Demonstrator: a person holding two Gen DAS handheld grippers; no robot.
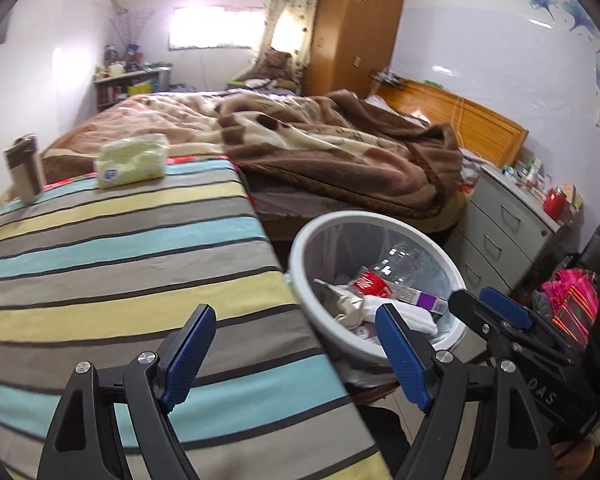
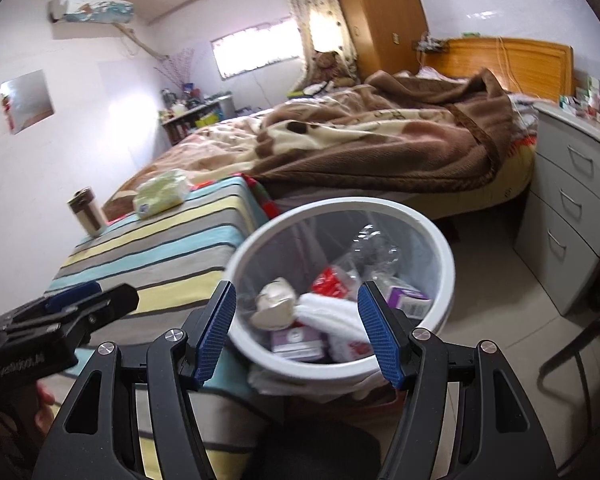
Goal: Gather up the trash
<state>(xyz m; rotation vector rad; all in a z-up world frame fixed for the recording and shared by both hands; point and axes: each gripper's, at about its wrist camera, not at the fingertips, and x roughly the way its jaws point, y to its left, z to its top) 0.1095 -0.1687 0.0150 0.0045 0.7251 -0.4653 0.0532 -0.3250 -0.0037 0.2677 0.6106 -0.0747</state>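
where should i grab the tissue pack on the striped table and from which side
Take the tissue pack across its short width, jaws over the two long sides, coming down from above at the near edge. It lies flat and soft on the striped table, wider than tall, with the standing cup clear to its left.

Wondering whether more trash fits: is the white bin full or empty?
Partly full: the bin holds a crushed bottle, cartons and wrappers, well below its rim.
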